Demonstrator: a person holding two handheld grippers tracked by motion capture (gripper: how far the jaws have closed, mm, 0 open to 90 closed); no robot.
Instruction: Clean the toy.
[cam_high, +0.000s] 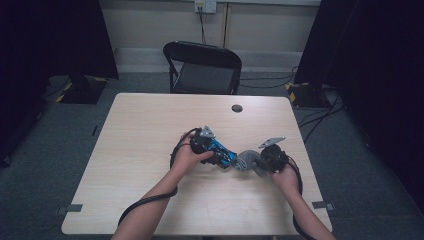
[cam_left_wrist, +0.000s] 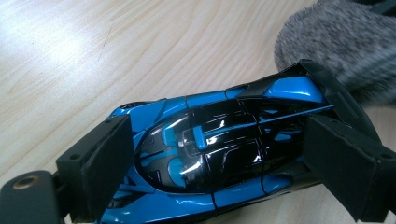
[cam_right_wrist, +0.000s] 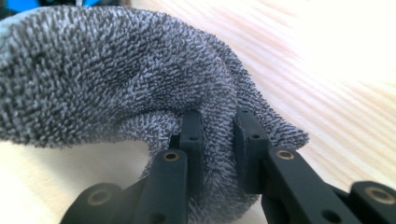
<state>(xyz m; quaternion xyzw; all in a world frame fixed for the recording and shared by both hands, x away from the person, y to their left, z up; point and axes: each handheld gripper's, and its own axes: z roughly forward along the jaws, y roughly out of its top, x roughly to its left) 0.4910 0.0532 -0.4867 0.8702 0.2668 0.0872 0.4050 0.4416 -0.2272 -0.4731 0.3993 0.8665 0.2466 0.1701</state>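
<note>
A blue and black toy car (cam_left_wrist: 219, 149) lies on the wooden table (cam_high: 150, 125), clamped across its body by my left gripper (cam_left_wrist: 224, 158). In the high view the car (cam_high: 222, 150) sits at the table's middle under my left gripper (cam_high: 220, 152). A grey terry cloth (cam_right_wrist: 116, 79) is pinched by my right gripper (cam_right_wrist: 217, 149), jaws shut on a fold. In the high view the cloth (cam_high: 246, 161) lies just right of the car's end, with my right gripper (cam_high: 261, 162) on it. The cloth (cam_left_wrist: 341, 42) appears beyond the car in the left gripper view.
A black folding chair (cam_high: 202, 67) stands behind the table's far edge. A small dark round cap (cam_high: 237, 108) sits in the tabletop near the far side. Cables trail from both grippers along the person's forearms.
</note>
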